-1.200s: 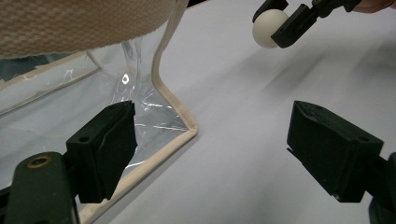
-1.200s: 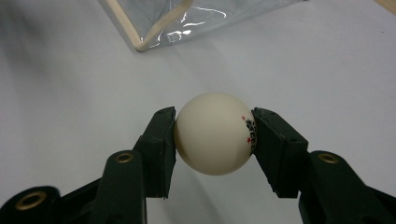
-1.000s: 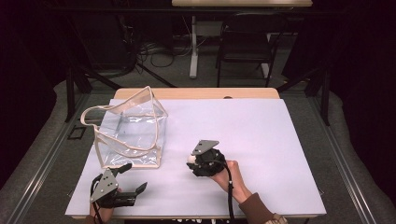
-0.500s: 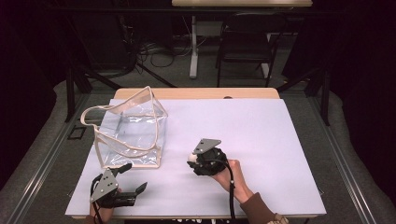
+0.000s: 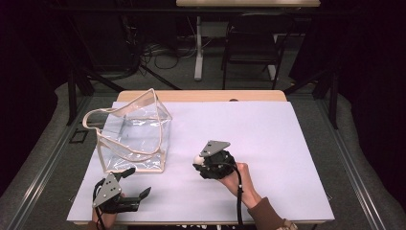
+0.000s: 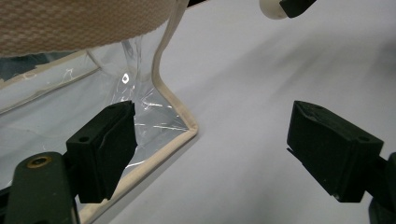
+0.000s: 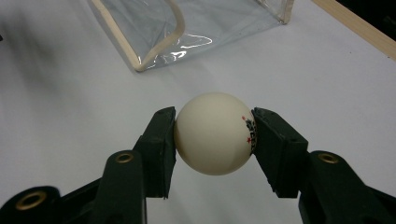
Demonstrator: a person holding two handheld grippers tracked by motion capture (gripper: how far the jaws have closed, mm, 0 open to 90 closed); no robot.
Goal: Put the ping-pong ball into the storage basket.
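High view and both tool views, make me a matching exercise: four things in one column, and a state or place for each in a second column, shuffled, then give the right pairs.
Things:
1. left tool
2. right tool
3. ball
4. clear bag

States or places:
A. cream-white, with small printed marks on one side
B. jaws wide apart, nothing between them
C. stands on the white table cover, cream trim along its edges
D. jaws closed on a round thing

Pairs: 1-B, 2-D, 3-A, 4-C
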